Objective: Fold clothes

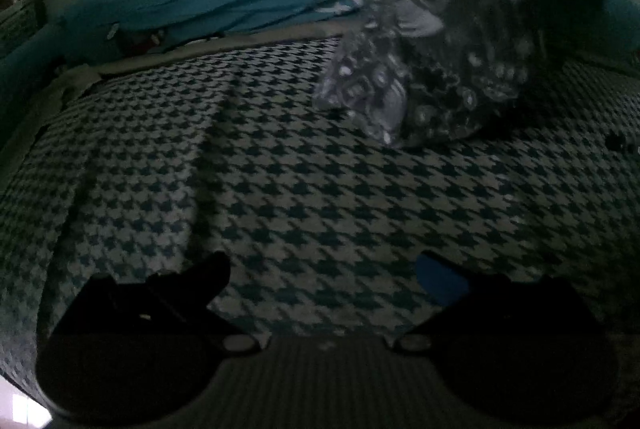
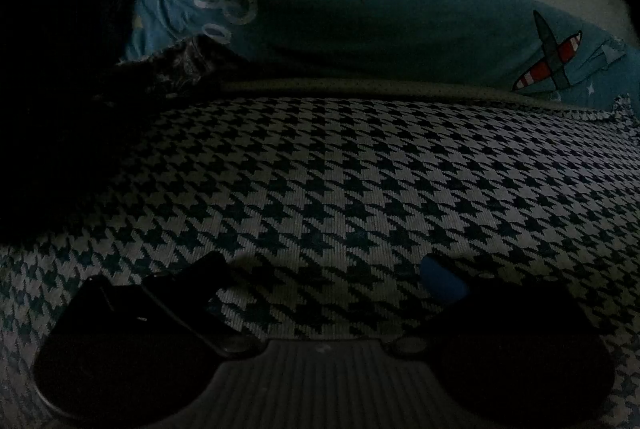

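While both grippers are hovering wide open and empty over the houndstooth bedcover (image 2: 360, 169), the dark patterned garment (image 1: 452, 61) is lying bunched near the blue pillow (image 2: 380, 29). Folding is seemingly yet to begin.

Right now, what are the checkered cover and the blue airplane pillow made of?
The checkered cover looks like knitted or woven fabric: fine ribbed rows show through its matte houndstooth pattern. The blue airplane pillow looks like smooth printed cloth, perhaps cotton, with soft creases; the dim light leaves that open.
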Demonstrator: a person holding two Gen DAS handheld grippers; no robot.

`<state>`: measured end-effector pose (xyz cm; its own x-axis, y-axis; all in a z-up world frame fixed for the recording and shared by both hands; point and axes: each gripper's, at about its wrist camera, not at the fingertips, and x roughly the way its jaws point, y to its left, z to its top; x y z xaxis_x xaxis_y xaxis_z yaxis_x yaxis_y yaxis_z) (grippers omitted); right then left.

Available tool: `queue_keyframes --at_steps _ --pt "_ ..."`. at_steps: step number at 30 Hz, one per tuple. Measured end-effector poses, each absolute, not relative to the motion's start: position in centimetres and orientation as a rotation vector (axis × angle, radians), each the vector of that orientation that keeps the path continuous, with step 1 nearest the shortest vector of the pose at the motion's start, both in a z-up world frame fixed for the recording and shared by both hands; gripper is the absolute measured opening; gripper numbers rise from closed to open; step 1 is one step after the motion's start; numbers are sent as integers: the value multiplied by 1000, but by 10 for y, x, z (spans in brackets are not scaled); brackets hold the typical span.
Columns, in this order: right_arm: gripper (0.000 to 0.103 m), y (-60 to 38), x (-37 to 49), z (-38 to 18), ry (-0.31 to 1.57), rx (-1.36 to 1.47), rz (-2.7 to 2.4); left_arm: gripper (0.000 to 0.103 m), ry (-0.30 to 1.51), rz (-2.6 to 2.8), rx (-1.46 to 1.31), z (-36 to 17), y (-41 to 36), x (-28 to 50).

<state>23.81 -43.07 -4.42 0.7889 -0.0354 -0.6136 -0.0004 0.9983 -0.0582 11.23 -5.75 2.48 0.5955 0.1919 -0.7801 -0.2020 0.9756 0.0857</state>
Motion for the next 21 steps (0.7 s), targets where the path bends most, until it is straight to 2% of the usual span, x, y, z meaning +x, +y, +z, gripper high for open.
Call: queue_keyframes --at_steps 15,21 --pt "103 -432 239 -44 663 -57 -13 103 820 299 -111 61 -36 90" --pt "103 -432 239 -44 664 -57 -9 103 860 253 -83 57 -52 88"
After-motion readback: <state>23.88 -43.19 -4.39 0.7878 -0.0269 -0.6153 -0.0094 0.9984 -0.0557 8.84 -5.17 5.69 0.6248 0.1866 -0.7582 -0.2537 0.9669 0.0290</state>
